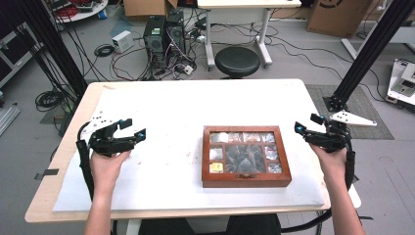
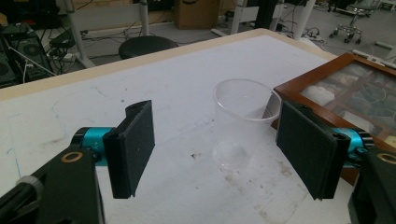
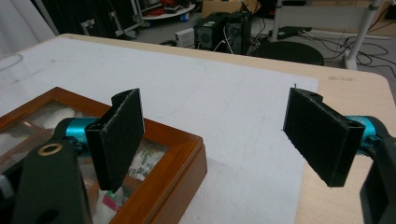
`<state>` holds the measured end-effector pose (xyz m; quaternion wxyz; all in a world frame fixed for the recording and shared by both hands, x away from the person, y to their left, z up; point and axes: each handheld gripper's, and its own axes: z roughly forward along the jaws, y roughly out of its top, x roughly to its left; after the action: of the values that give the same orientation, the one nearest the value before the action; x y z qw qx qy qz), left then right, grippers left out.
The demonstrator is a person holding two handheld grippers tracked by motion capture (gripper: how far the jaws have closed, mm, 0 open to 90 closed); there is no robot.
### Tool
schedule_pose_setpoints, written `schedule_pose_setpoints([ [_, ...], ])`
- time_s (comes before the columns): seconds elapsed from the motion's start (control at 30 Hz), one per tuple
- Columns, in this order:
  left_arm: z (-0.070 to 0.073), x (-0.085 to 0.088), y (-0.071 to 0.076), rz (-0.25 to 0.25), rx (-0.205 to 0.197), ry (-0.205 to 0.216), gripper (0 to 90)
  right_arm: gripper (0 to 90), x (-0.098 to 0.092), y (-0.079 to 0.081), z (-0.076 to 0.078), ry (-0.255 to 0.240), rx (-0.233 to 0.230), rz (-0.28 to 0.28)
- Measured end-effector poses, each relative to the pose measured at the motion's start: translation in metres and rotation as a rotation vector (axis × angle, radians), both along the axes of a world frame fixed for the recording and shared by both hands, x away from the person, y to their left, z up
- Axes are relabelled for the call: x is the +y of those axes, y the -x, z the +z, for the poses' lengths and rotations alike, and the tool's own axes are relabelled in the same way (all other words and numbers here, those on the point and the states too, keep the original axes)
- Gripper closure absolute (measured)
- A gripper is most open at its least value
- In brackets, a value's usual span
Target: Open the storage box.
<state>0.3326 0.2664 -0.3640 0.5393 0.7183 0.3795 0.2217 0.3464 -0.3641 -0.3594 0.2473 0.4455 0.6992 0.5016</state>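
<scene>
1. The left tool (image 2: 215, 149) stands wide, nothing between its jaws; in the high view it hangs over the left part of the counter (image 1: 161, 98), held in the person's left hand (image 1: 108, 164).

2. The cup (image 2: 245, 123), clear plastic and upright, sits on the white sheet straight ahead of that tool, slightly toward its right jaw. It stands just beside the near corner of the box (image 2: 345, 88); whether the two touch I cannot tell.

3. The right tool (image 3: 215, 140) is also wide and holds nothing. In the high view it sits at the right edge of the counter, just right of the box (image 1: 246, 155).

4. From the right tool the box lies to its left, the wooden corner under its left jaw. The cup shows faintly at the far left, beyond the box (image 3: 159, 154).

5. The left tool is nearer the cup, with a clear line to it; the right would have to cross the box.

6. Judgement: the coming move is probably a straight advance of the left tool. The risk is its right jaw catching the box corner.
</scene>
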Motion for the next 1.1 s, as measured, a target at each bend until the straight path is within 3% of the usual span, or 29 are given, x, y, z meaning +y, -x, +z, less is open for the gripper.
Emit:
schedule_pose_setpoints([
  [0.73,-0.008,-0.013,-0.004,-0.047,0.015,-0.019,26.5,20.5,0.000,0.002,0.005,-0.009,-0.032,-0.005],
  [0.97,-0.007,-0.009,-0.004,-0.029,0.014,-0.011,26.5,20.5,0.004,0.006,0.003,-0.010,-0.030,0.028],
  [1.1,-0.006,-0.005,-0.003,-0.026,0.011,-0.008,26.5,20.5,0.013,0.017,-0.004,-0.003,-0.016,0.062],
])
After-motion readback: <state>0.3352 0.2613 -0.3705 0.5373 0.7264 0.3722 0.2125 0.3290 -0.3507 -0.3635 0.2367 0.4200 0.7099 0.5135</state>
